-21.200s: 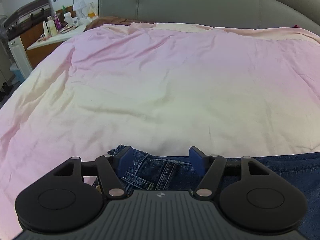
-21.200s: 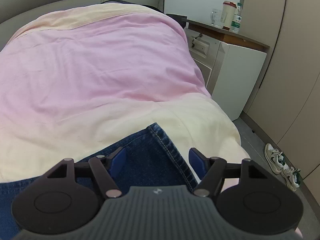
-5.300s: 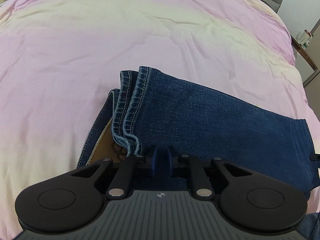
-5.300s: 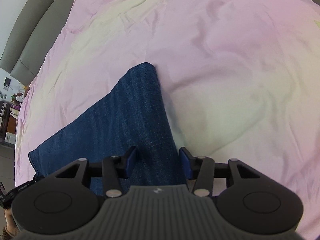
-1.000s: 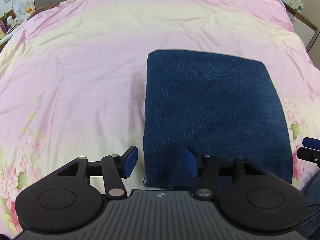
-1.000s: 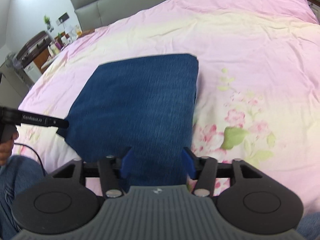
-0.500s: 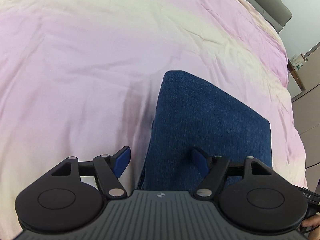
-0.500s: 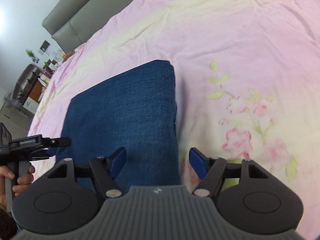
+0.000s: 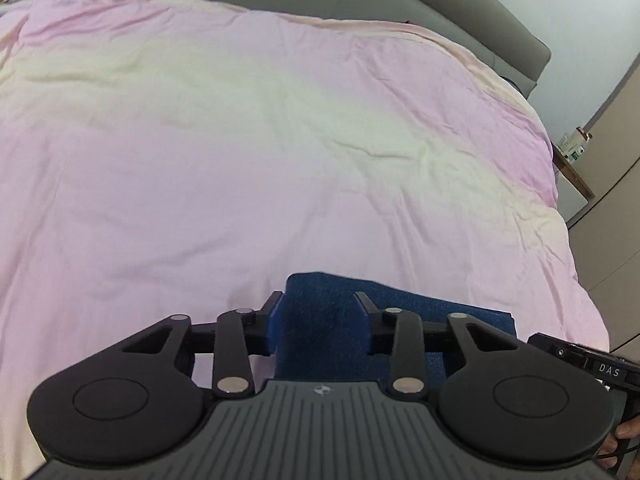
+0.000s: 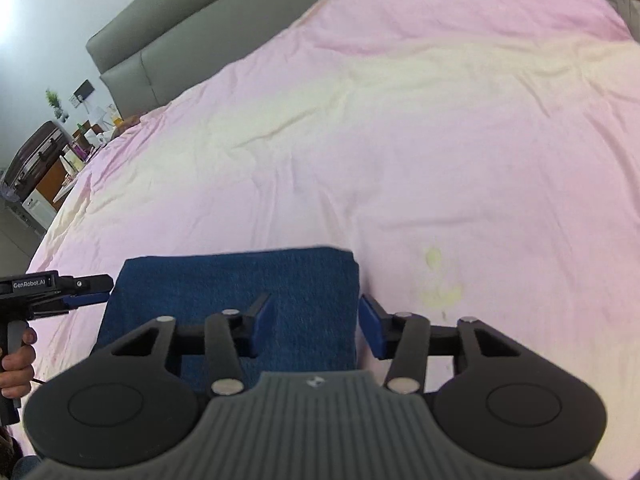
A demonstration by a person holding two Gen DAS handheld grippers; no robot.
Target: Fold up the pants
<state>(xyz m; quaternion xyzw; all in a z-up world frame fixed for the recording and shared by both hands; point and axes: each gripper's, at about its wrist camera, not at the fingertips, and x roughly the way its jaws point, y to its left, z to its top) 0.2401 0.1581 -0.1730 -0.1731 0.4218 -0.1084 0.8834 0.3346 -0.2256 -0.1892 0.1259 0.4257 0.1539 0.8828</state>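
The pants [image 10: 236, 300] lie as a compact blue rectangle near the front edge of the pink bedspread [image 10: 400, 140], so the fold looks finished — likely why both tools hover with nothing gripped. The left gripper [image 9: 318, 320] straddles the stack's left edge and the right gripper [image 10: 314, 320] its right edge, jaws apart on both; only the right wrist view shows the whole rectangle — the left shows its far corner

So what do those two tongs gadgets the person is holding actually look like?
Both match. The left tongs have a ribbed dark grey body, two round black discs, black linkage arms with silver rivets and blue pads on the fingers. The right tongs look the same. From the side, the left one is a black pistol-grip handle printed "GenRobot.AI", with a thin black cable; the bare hand shows no sleeve.
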